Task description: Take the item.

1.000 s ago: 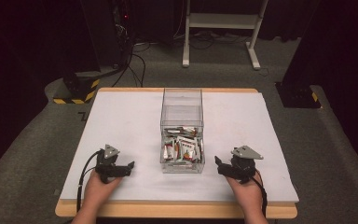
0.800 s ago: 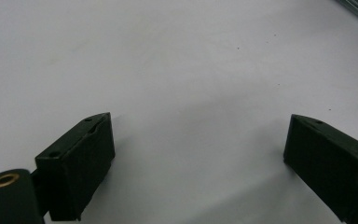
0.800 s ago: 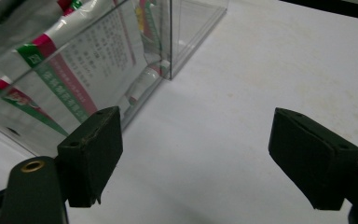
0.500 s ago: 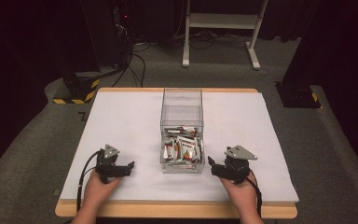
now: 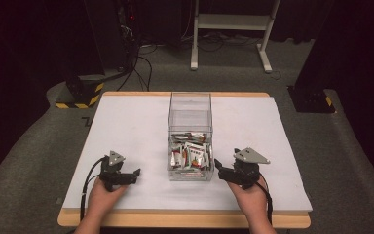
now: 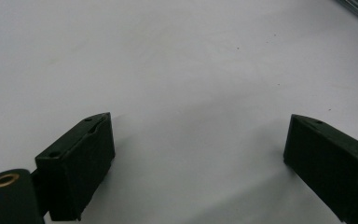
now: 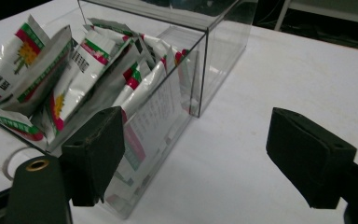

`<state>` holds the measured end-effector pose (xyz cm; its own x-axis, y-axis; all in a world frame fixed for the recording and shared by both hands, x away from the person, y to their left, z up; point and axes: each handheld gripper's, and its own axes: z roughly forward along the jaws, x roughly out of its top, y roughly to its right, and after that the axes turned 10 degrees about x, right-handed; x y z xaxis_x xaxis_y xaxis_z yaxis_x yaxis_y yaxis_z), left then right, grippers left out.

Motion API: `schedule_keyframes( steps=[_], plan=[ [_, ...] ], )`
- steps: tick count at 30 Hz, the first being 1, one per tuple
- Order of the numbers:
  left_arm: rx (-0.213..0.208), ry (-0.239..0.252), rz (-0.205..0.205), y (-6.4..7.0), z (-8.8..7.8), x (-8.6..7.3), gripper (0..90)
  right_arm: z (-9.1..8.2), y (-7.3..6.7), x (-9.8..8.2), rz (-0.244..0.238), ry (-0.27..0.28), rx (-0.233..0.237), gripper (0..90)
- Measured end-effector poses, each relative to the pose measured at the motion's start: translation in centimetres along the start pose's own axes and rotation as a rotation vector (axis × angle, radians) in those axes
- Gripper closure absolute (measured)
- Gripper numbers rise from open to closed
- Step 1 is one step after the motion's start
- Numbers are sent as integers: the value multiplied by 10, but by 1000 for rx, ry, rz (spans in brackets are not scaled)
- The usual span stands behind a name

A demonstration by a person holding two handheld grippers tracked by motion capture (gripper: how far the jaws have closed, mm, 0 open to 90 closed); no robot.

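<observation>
A clear plastic box (image 5: 190,117) stands mid-table, its near half filled with several white sachets (image 5: 189,156) printed in red and green. My right gripper (image 5: 220,170) sits just right of the box's near corner, jaws open and empty. In the right gripper view the clear box (image 7: 214,51) and its sachets (image 7: 70,79) are close on the left, with the right gripper (image 7: 193,154) spread wide over bare table. My left gripper (image 5: 135,173) rests left of the box, open. In the left gripper view the left gripper (image 6: 198,163) spans bare white table.
The white tabletop (image 5: 126,126) has a wooden edge (image 5: 185,219) at the front. Beyond the table lie grey carpet, black cables, a white stand's legs (image 5: 229,39) and a black-and-yellow striped base (image 5: 78,95).
My right gripper has moved left toward the box's near right corner. The left gripper has stayed in place.
</observation>
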<state>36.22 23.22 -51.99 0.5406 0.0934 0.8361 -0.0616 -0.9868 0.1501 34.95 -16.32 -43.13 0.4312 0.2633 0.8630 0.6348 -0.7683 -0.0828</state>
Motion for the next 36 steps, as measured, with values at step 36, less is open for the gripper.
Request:
schedule_keyframes(
  steps=[36],
  plan=[
    [0,-2,2,0,0,0,87,4,-31,30,-40,36,98,261]
  ],
)
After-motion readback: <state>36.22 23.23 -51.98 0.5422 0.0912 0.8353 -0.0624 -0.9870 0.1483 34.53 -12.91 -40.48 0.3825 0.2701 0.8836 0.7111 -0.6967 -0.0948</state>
